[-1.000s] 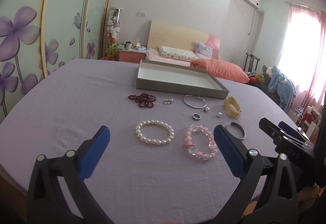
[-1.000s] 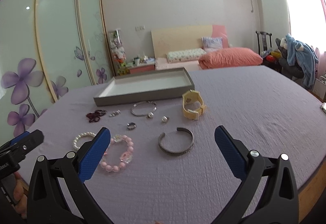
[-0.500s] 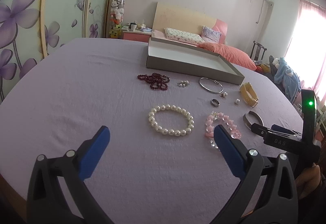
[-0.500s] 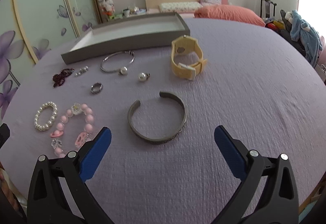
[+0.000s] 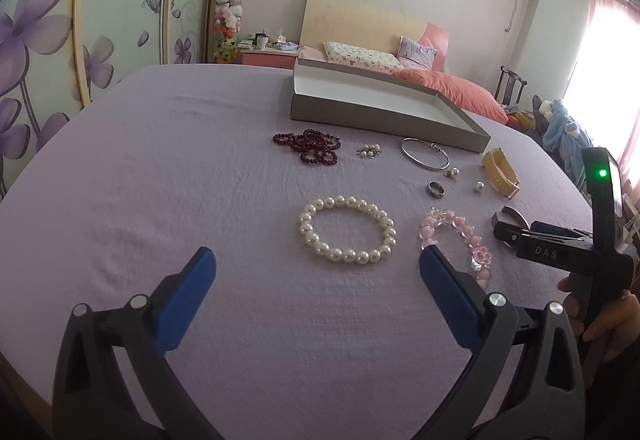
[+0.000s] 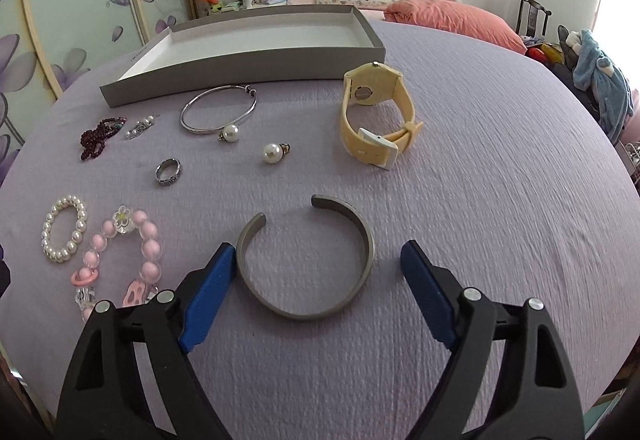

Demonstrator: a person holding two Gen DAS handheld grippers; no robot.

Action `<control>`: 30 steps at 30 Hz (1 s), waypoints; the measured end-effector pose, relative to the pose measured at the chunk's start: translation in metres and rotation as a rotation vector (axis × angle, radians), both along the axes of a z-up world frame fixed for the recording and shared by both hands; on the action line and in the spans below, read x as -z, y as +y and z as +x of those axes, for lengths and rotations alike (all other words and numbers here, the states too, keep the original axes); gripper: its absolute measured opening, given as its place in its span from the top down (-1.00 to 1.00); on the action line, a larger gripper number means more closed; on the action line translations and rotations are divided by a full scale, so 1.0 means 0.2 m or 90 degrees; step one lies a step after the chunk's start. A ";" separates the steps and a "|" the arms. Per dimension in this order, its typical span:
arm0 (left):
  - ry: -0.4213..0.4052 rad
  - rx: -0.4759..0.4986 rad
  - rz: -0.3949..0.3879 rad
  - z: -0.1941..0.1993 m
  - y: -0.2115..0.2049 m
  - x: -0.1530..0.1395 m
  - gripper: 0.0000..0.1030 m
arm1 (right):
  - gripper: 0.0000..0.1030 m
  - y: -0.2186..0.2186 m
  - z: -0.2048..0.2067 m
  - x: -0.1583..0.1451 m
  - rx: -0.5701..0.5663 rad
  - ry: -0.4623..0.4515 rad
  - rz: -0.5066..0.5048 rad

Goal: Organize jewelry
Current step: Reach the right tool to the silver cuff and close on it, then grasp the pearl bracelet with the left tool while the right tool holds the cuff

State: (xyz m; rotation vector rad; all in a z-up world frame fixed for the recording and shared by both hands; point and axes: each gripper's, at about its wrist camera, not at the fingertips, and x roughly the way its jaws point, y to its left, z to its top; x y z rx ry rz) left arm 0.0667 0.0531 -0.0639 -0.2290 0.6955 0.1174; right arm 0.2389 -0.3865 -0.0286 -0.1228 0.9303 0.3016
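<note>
Jewelry lies scattered on a purple tablecloth in front of a shallow grey tray (image 6: 240, 68). My right gripper (image 6: 317, 247) points down over a grey open cuff (image 6: 308, 314). Its jaws are closing with the cuff between them. The left pad is almost at the cuff's edge and the right pad is still clear of it. My left gripper (image 5: 316, 260) is open and holds nothing, just short of a white pearl bracelet (image 5: 348, 256). A pink bead bracelet (image 5: 476, 260) lies by its right finger. The tray (image 5: 380, 120) is bare inside.
A yellow watch (image 6: 374, 78), a silver bangle (image 6: 216, 116), a ring (image 6: 169, 171), pearl earrings (image 6: 272, 153) and dark red beads (image 5: 316, 148) lie between the grippers and the tray. A hand (image 5: 608, 320) holds the right gripper at the right edge. A bed stands behind.
Both grippers have dipped and moved closer to the jewelry. The right one came down over the grey cuff and its jaws have narrowed around it. The left stays wide open.
</note>
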 end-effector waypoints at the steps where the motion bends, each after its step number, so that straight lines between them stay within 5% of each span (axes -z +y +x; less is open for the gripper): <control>1: 0.003 0.000 0.004 0.01 0.00 0.00 -0.97 | -0.59 0.00 0.00 0.00 -0.003 -0.003 0.002; 3: 0.009 0.003 0.009 0.02 0.01 0.00 -0.97 | -0.34 0.00 0.00 -0.01 -0.008 -0.012 0.006; 13: 0.055 0.017 0.047 0.14 0.05 -0.02 -0.92 | -0.32 -0.05 0.01 -0.03 -0.010 -0.014 0.061; 19: 0.100 0.022 0.041 0.26 0.09 0.01 -0.27 | -0.32 -0.05 -0.02 -0.06 -0.026 -0.025 0.077; 30: 0.140 0.052 0.066 0.35 0.02 0.09 0.36 | -0.32 -0.05 -0.02 -0.09 -0.045 -0.031 0.095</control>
